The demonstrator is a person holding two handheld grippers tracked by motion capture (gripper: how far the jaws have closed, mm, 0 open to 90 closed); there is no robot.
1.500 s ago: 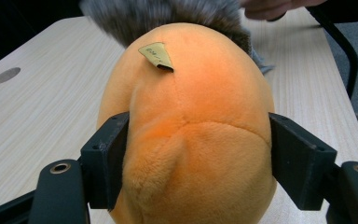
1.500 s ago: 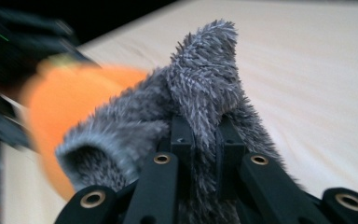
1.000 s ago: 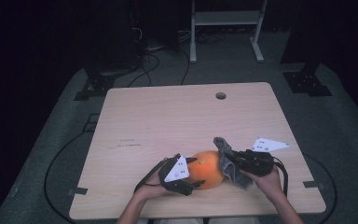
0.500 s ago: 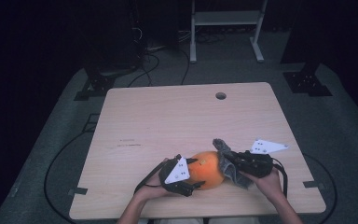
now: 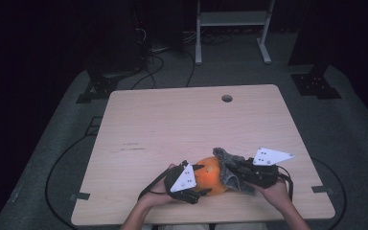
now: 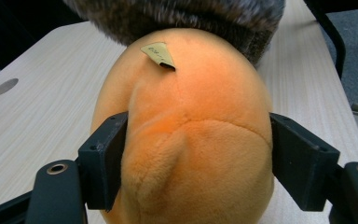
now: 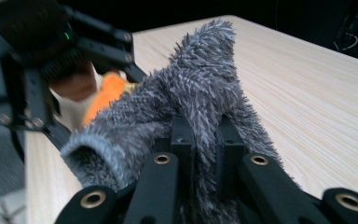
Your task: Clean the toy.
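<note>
My left tool (image 5: pixel 195 181) is clamped on the orange plush ball (image 5: pixel 212 174), one jaw pressing each flank, near the front edge of the tabletop (image 5: pixel 172 120). My right tool (image 5: pixel 239 173) is pinched nearly shut on a fold of the grey fuzzy cloth (image 5: pixel 226 163), which drapes against the ball's right side, touching it. The ball lies directly between my tools (a small tag (image 6: pixel 159 53) sits on its top). Open room stretches ahead and left; the near edge is close.
</note>
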